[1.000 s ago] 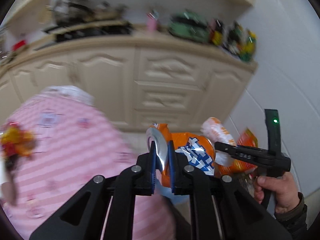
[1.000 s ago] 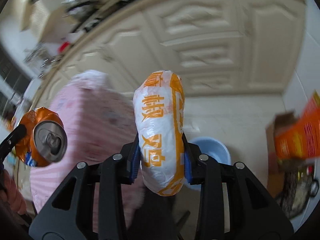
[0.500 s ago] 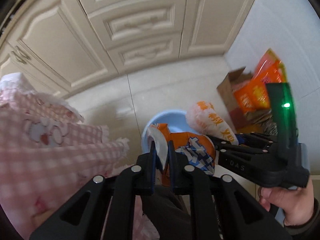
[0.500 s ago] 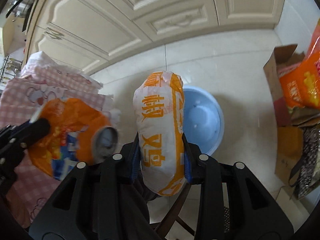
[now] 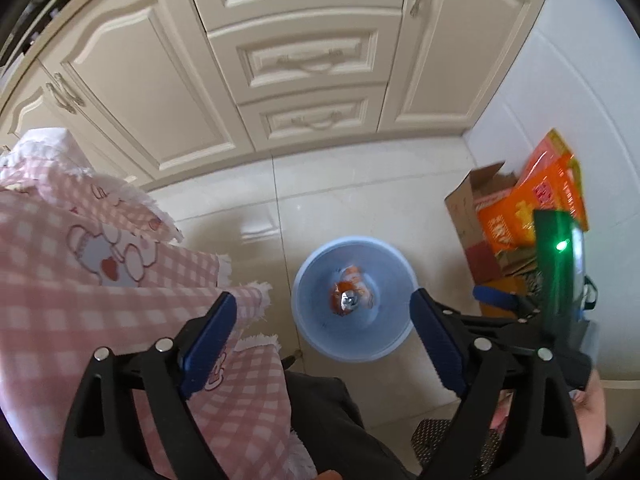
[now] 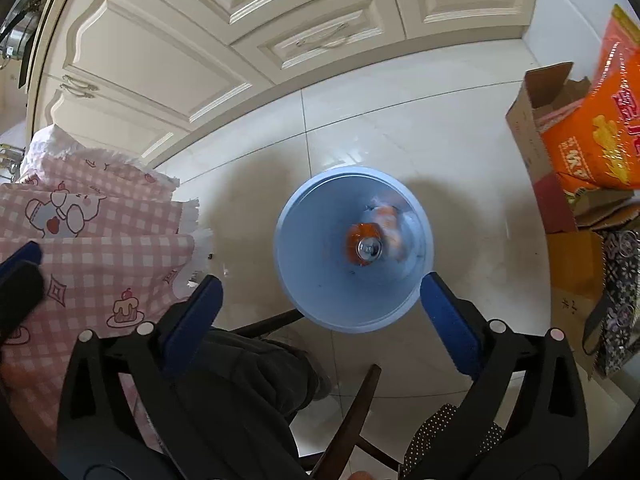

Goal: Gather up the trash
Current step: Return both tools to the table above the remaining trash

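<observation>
Both grippers, left gripper (image 5: pixel 322 328) and right gripper (image 6: pixel 320 312), opening (nothing between), above bin (image 6: pixel 312 240) holding can (image 6: pixel 366 245).

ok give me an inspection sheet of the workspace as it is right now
surface: pale tiled floor, bare around the bin
job's things: blue bin on the floor; orange can and white-orange wrapper inside it
clutter: open cardboard box with orange snack bags at the wall; patterned bag
grippers: left claw and right claw above the bin, jaws opening, nothing between them
cables: nothing seen
surroundings: cream cabinets, pink checked cloth, dark chair
</observation>
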